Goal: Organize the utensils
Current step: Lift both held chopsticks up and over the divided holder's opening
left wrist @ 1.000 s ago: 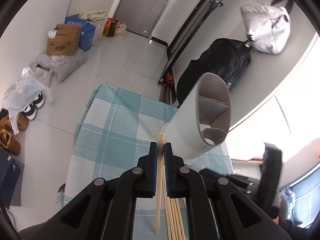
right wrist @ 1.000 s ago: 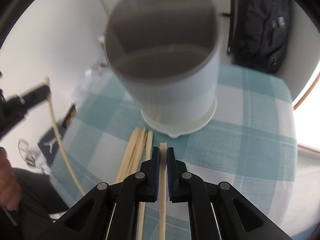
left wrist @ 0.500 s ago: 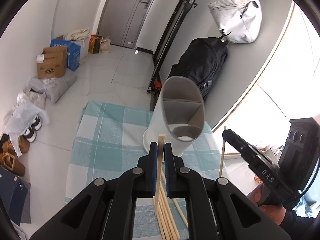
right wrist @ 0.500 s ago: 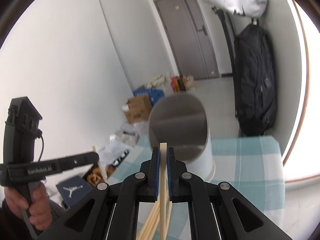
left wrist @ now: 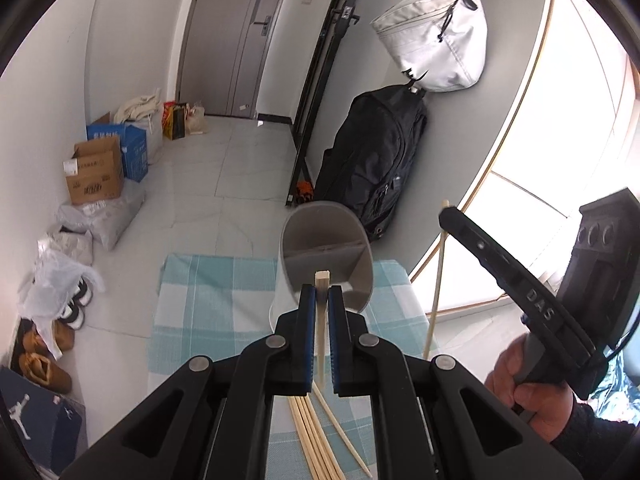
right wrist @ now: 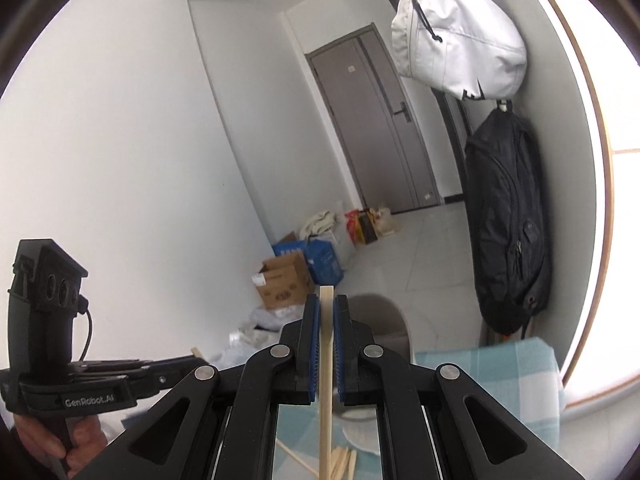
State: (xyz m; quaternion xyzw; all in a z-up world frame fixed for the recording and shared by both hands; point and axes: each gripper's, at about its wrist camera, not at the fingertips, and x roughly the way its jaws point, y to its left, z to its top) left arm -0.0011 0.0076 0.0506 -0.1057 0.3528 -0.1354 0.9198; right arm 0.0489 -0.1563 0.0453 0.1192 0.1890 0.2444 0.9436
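Note:
My left gripper (left wrist: 321, 292) is shut on a wooden chopstick (left wrist: 321, 280) and holds it raised, its tip in front of the grey divided utensil holder (left wrist: 326, 258) on the checked tablecloth (left wrist: 208, 300). My right gripper (right wrist: 326, 304) is shut on another chopstick (right wrist: 326, 360), lifted high; the holder (right wrist: 390, 320) sits below and behind its fingers. Several loose chopsticks (left wrist: 314, 436) lie on the cloth under the left gripper. The right gripper and its chopstick (left wrist: 438, 276) also show at the right of the left wrist view.
A black backpack (left wrist: 376, 160) and a white bag (left wrist: 436, 52) hang on the wall behind the table. Cardboard boxes (left wrist: 94, 176), bags and shoes (left wrist: 44, 340) lie on the floor at the left. The table's far edge lies just past the holder.
Both grippers have risen from the table with their chopsticks. The views now tilt up toward the room, and the holder looks smaller and lower.

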